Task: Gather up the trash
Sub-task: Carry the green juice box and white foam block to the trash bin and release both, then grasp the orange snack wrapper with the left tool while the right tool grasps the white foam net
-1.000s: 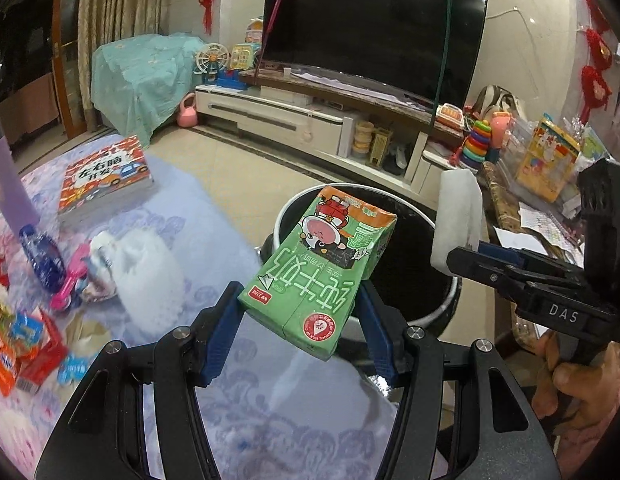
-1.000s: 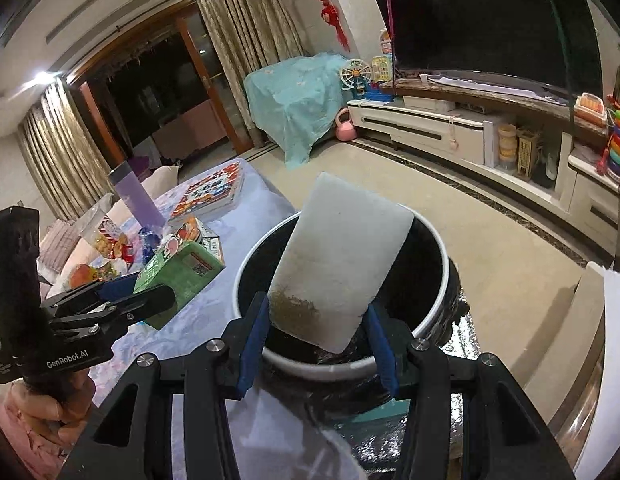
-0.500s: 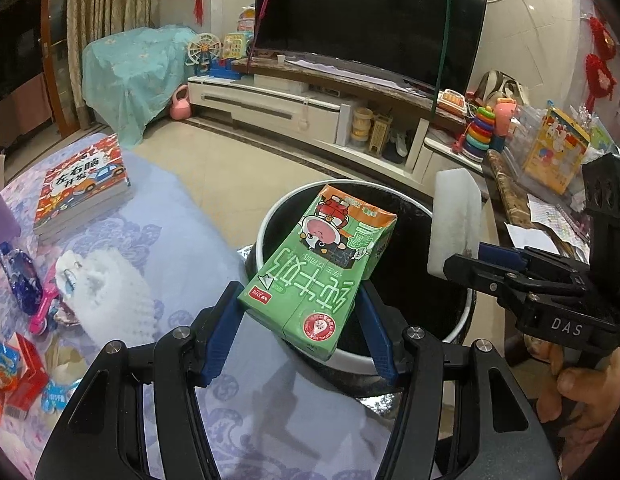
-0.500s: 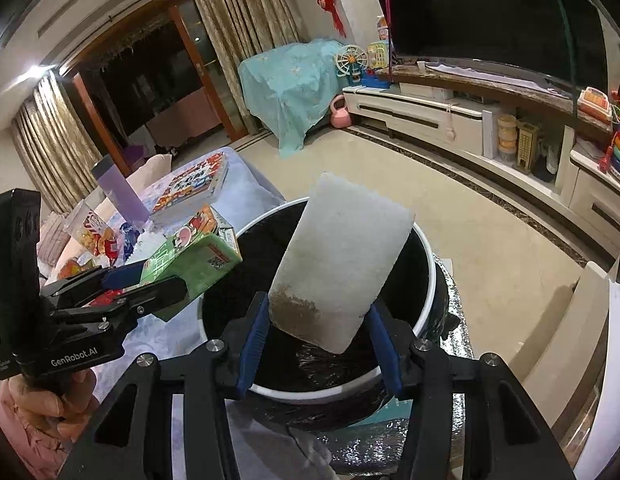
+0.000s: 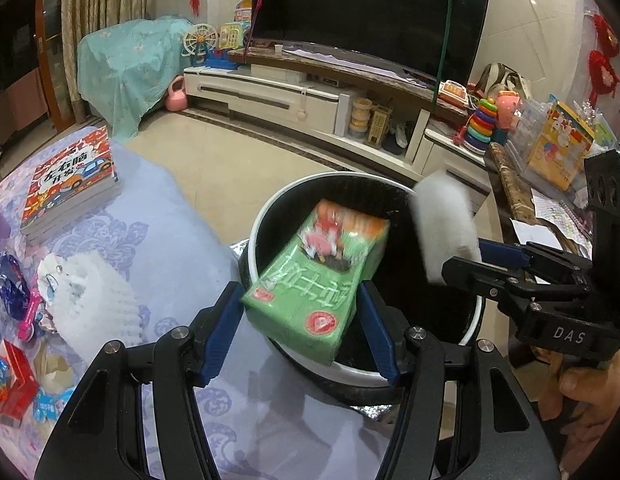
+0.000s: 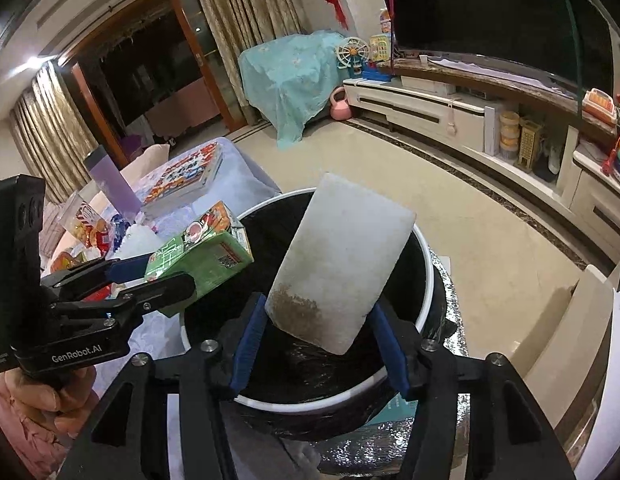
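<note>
A black-lined trash bin with a white rim point(image 5: 266, 216) point(image 6: 423, 248) stands beside the table. My left gripper point(image 5: 300, 332) has opened; the green milk carton point(image 5: 317, 280) is blurred and tipping between its blue pads over the bin's near edge. In the right wrist view the carton point(image 6: 202, 256) still sits at the left gripper's fingers point(image 6: 158, 284). My right gripper point(image 6: 317, 344) has jaws spread wide, with a white foam block point(image 6: 341, 260) standing loose between them over the bin; the block also shows in the left wrist view point(image 5: 443, 220).
The table with a purple floral cloth point(image 5: 158, 240) holds a children's book point(image 5: 70, 184), white foam netting point(image 5: 90, 300), snack wrappers point(image 5: 14, 384) and a purple bottle point(image 6: 110, 184). A TV stand point(image 5: 310, 96) and toys line the far wall.
Both grippers moved closer over the bin. The left jaws have spread and the carton has started to slip down toward the bin. The right jaws have also widened around the foam block.
</note>
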A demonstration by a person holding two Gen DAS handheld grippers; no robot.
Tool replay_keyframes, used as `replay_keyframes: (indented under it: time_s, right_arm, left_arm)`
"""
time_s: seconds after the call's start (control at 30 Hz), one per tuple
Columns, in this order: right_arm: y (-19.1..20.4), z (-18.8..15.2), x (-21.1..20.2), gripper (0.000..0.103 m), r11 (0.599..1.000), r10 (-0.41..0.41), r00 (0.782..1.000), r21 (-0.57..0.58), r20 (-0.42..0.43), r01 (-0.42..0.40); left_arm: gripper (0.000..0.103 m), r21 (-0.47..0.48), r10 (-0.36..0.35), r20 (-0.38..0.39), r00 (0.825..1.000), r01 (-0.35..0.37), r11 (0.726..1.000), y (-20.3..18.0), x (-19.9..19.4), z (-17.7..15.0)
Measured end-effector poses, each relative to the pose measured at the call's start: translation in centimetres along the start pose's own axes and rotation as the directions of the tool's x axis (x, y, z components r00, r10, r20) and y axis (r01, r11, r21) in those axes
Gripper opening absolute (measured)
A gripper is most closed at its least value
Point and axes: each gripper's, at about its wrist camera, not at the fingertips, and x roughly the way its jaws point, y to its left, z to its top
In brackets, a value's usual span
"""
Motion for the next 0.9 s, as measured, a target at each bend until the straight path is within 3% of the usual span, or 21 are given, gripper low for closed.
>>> replay_keyframes:
  time_s: [0.03, 0.1, 0.27, 0.33, 0.47, 0.9]
  right_arm:
    - [-0.1, 0.0, 0.0, 0.059, 1.0, -0.001, 1.0, 0.001, -0.002, 0.001]
    - [-0.3, 0.0, 0.0, 0.072, 1.0, -0.006, 1.0, 0.008, -0.003, 0.006]
    - [-0.4, -0.2, -0.7, 0.073, 1.0, -0.004, 1.0, 0.026, 0.014, 0.004]
    - [-0.1, -0.5, -1.3, 0.075, 0.999, -0.001, 1.0, 0.032, 0.028, 0.0]
    - [0.8, -1.3, -2.3, 0.087, 0.998, 0.022, 0.997, 0.06, 0.075, -0.027]
    - [6.7, -4.0, -2.4, 0.09, 0.992, 0.118, 0.988, 0.035, 0.1, -0.122]
  left_arm:
    - [0.07, -0.002, 0.002, -0.001, 1.0, -0.002, 1.0, 0.1, 0.0, 0.0]
    - [0.07, -0.008, 0.004, 0.008, 1.0, -0.004, 1.0, 0.3, -0.2, -0.1]
    - [0.072, -0.046, 0.011, 0.034, 0.999, -0.009, 0.999, 1.4, -1.7, -1.2]
    - [0.078, -0.078, 0.008, 0.05, 0.999, -0.004, 0.997, 2.1, -2.5, -2.1]
    - [0.079, -0.136, 0.024, 0.068, 0.997, -0.014, 0.991, 3.5, -4.1, -4.5]
    - [0.08, -0.325, 0.104, 0.061, 0.993, -0.079, 0.942, 10.2, -8.8, -11.9]
